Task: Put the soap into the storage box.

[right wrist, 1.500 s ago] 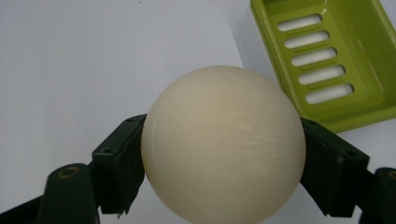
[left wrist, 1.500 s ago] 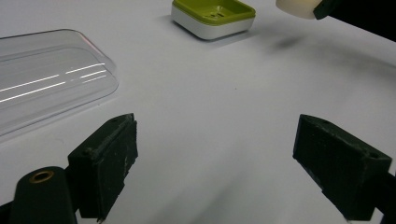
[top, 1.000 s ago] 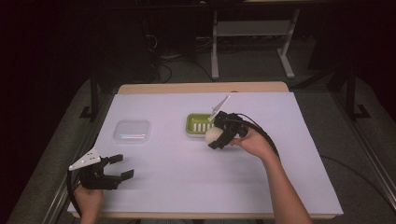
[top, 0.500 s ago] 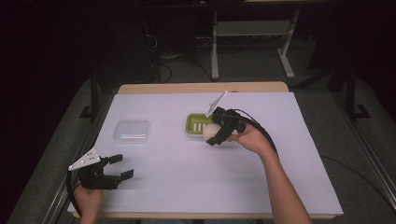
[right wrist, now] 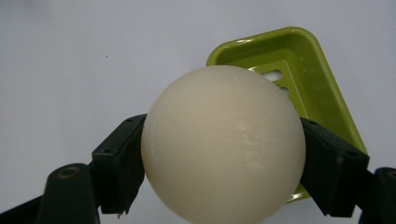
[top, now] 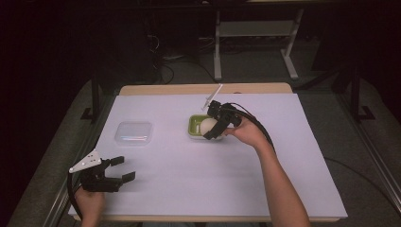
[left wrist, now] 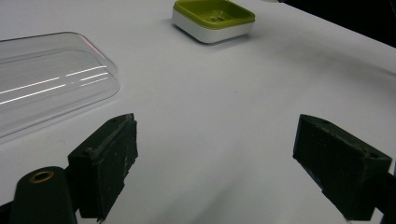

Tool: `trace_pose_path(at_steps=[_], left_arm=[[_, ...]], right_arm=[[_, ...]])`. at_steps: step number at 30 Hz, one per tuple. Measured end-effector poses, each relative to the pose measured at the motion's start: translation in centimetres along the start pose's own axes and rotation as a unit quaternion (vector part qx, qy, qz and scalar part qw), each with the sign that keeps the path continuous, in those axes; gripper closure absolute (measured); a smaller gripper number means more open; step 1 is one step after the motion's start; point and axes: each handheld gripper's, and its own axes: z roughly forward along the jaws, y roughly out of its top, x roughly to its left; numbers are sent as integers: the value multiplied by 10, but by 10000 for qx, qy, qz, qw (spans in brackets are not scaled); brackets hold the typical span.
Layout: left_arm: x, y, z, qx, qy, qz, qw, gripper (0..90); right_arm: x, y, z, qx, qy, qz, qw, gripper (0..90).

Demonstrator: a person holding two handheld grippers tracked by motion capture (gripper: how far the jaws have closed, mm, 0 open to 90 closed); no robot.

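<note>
1. At the near left corner of the surface (top: 198, 189), the left gripper (top: 124, 170) rests low in a person's hand, its jaws released and spread wide with nothing between them.
2. In the left gripper view those jaws frame bare white sheet; a clear plastic lid (left wrist: 42, 79) lies just ahead on the left.
3. The surface is covered by a white sheet that reaches almost every edge; a strip of pale wood (top: 203, 89) shows along the far edge.
4. The clear plastic lid (top: 134, 133) lies flat on the left half, well apart from the green tray (top: 195, 126) near the middle.
5. The right gripper (top: 211, 128) comes in from the right on an outstretched forearm, and its jaws are clenched on the cream ball (top: 208, 126).
6. The cream ball (right wrist: 223, 142) is held above the near right part of the green tray (right wrist: 299, 56), clear of its floor in the right gripper view; the tray has a white base and slots in its bottom.
7. A black cable (top: 257, 125) loops from the right gripper back along the wrist.
8. Grey carpet (top: 359, 142) flanks the surface on both sides.
9. Beyond the far edge the room is dark; a white metal frame (top: 255, 42) stands on the floor, with cables (top: 165, 59) lying left of it.
</note>
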Motion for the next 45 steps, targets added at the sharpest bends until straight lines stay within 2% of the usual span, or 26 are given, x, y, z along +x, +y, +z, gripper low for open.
trace_pose_path(at_steps=[5,9,13,14,18,25,28,45], left_arm=[[0,0,0,1,5,4,10000,132],[0,0,0,11,-2,25,10000,133],[0,0,0,27,-3,43,10000,132],[1,0,0,62,-1,67,10000,133],[1,0,0,31,-9,51,10000,132],[0,0,1,48,-28,34,10000,132],[1,0,1,32,-28,38,10000,132],[0,0,1,51,-29,31,10000,133]], right_arm=[[-5,8,4,-57,49,-40,10000,223],[-13,9,10,-128,4,78,9999,222],[-20,7,17,-60,-13,193,9998,222],[-22,7,22,47,-85,255,9996,222],[-26,6,25,21,-112,355,9993,221],[-31,7,31,-9,-230,414,9989,221],[-35,6,36,37,-298,545,9981,221],[-41,5,49,199,-408,727,9963,222]])
